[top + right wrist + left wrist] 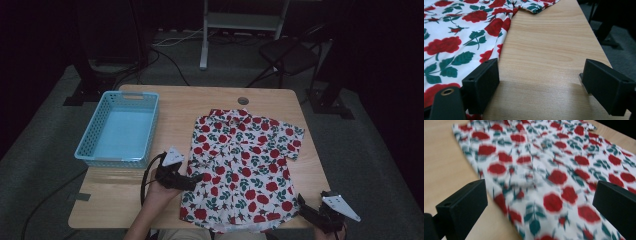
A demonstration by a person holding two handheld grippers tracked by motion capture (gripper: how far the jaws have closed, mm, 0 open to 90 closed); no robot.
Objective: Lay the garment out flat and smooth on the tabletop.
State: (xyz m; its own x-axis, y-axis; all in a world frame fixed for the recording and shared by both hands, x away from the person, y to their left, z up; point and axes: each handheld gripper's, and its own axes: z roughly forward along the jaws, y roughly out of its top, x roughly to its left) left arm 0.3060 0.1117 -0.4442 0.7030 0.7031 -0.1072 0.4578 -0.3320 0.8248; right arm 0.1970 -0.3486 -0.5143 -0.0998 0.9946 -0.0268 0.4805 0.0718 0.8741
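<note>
Your left gripper point(192, 179) sits at the left hem edge of the rose-print shirt point(243, 165), jaws spread wide over the cloth; your right gripper point(306, 209) hangs jaws apart off the table point(175, 107) at its near-right corner, just beside the hem. The shirt lies flat, buttoned side up, right of the blue basket point(121, 129). Pinch too shallow and you likely catch only one layer — the fold then skews, or the thin fabric slips out mid-lift.
</note>
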